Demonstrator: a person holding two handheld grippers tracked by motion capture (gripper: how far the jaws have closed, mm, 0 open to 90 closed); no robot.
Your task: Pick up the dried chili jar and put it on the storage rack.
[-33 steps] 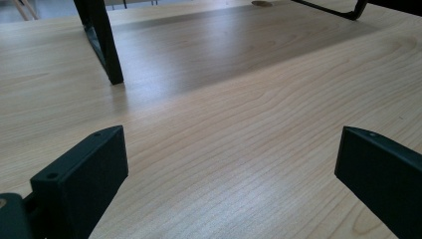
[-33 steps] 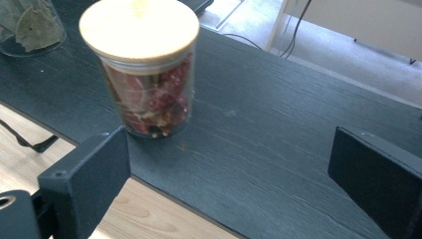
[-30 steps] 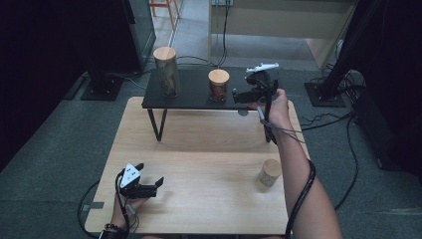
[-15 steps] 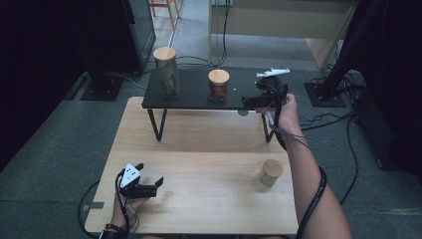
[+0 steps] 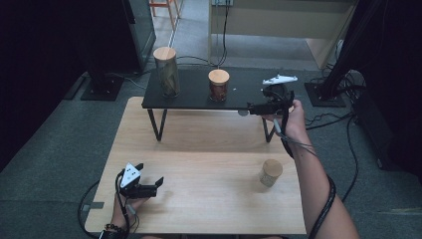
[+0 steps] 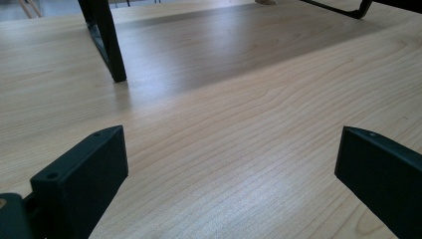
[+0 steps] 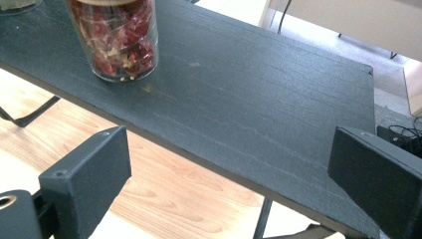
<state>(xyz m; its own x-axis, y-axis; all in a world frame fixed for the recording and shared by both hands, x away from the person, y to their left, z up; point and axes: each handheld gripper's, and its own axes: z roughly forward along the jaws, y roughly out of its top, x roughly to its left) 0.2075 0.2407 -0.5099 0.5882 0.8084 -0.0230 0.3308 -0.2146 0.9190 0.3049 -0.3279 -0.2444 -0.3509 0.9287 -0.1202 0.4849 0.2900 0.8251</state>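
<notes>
The right tool (image 5: 249, 110), jaws apart and empty, hovers at the black raised shelf's (image 5: 194, 102) right end, lined up toward the cork-lidded glass jar of red chillies (image 5: 218, 85); the left tool (image 5: 158, 183), jaws apart, rests idle on the pale wooden desk (image 5: 209, 149).

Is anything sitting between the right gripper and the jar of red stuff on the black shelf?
Nothing visible. The right gripper is open at the shelf's front edge, and bare shelf top runs from it to the jar.

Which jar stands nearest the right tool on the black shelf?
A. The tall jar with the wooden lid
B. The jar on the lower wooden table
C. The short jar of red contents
C: the short jar of red contents sits on the black shelf just ahead of the open right tool.
</notes>
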